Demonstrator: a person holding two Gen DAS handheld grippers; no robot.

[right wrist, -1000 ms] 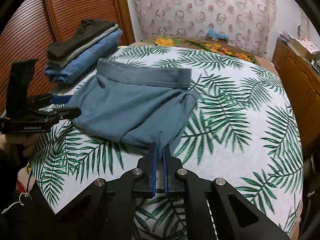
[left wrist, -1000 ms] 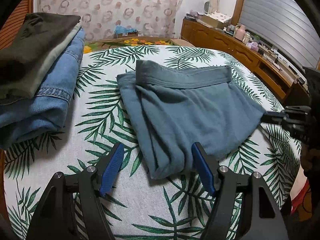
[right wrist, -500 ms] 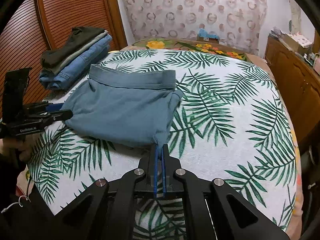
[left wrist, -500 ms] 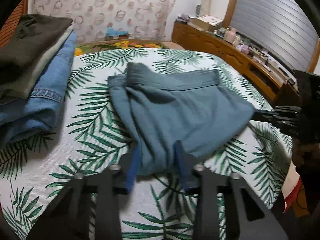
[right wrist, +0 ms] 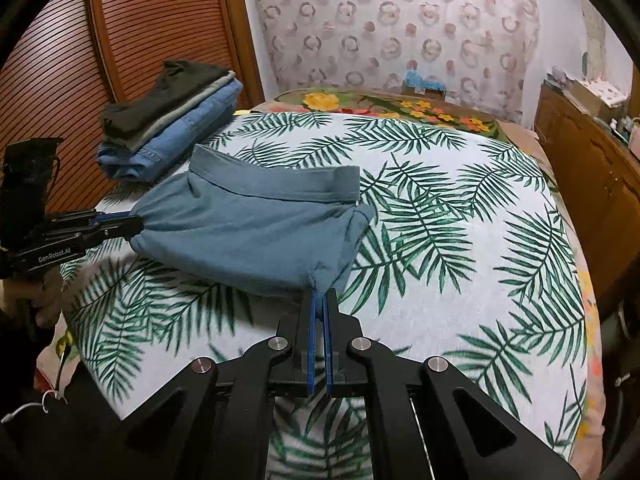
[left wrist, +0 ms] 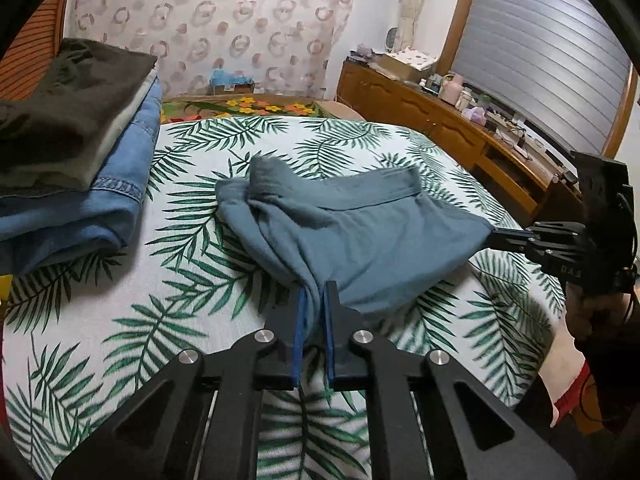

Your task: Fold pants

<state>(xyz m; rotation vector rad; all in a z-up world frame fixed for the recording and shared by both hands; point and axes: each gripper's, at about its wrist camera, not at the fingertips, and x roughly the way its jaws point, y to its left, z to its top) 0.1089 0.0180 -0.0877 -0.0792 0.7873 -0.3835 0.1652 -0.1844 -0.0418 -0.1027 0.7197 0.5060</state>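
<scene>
Blue pads of my left gripper [left wrist: 315, 300] and right gripper [right wrist: 320, 300] pinch the pants [left wrist: 360, 236] corners, hiding them; folded clothes [left wrist: 72, 148] lie beside.

Right gripper [right wrist: 319, 300] jaws pinch blue-grey pants [right wrist: 248, 236]; left gripper [right wrist: 132, 222] likewise.

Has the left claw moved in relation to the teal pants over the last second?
Yes. The left claw, open a second ago and short of the teal pants, has advanced and shut on their near corner, lifting it off the leaf-print bedspread.
</scene>
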